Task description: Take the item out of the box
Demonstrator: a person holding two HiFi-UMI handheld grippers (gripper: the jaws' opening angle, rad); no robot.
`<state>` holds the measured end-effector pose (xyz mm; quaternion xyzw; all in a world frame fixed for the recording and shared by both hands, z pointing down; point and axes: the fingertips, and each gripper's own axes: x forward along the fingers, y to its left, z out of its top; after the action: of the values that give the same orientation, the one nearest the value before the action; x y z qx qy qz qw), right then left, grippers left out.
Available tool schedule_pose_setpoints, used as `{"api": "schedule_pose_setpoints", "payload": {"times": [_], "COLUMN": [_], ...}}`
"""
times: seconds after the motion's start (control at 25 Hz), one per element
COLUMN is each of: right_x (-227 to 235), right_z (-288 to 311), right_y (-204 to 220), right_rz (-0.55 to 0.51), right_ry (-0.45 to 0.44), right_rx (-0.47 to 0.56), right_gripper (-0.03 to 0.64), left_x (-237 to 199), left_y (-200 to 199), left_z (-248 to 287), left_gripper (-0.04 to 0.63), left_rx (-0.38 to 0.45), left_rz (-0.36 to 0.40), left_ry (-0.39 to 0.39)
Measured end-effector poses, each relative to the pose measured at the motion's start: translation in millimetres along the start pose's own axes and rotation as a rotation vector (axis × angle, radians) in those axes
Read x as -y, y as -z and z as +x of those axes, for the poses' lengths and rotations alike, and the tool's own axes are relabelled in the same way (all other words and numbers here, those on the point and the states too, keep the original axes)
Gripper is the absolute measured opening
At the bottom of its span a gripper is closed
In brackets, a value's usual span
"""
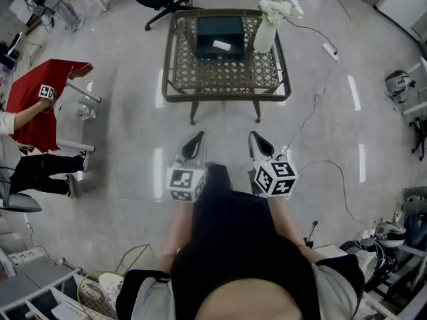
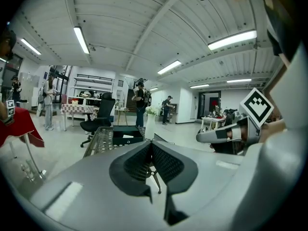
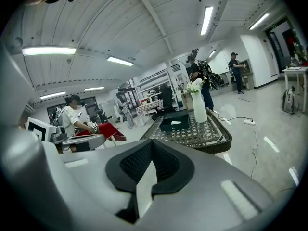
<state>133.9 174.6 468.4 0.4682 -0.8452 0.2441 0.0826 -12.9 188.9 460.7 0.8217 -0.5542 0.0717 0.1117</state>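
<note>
Dark box [image 1: 219, 29] sits on the wicker table [image 1: 200, 80], a white item [image 1: 221, 45] inside it, well ahead of your left tongs [image 1: 198, 137] and right tongs [image 1: 255, 137]; both are pressed together and hold nothing.

The person wore a black top [image 1: 233, 245] with pale, black-edged short sleeves [image 1: 143, 297]. The left gripper [image 1: 195, 141] and right gripper [image 1: 259, 141] each had a grey shell [image 2: 226, 186], black tapered jaws with ribbed inner pads [image 2: 166, 163], and 1 white cube [image 1: 186, 183] printed with black square markers. 2 pale rectangular strips [image 2: 65, 200] sat on each shell beside the jaws
</note>
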Motion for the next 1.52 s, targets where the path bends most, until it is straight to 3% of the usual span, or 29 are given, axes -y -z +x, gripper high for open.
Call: {"api": "schedule_pose_setpoints", "payload": {"times": [0.64, 1.52], "right_x": [-3, 19], "right_z": [14, 75], "right_y": [2, -42], "right_rz": [0.013, -0.008], "right_ry": [-0.012, 0.003], "right_rx": [-0.020, -0.020], "right_gripper": [0.002, 0.000], "left_x": [-11, -55], "left_y": [3, -23], "left_z": [-1, 65], "left_gripper": [0.008, 0.008], "left_rx": [-0.023, -0.018], "left_rz": [-0.023, -0.033], "left_ry": [-0.026, -0.036]}}
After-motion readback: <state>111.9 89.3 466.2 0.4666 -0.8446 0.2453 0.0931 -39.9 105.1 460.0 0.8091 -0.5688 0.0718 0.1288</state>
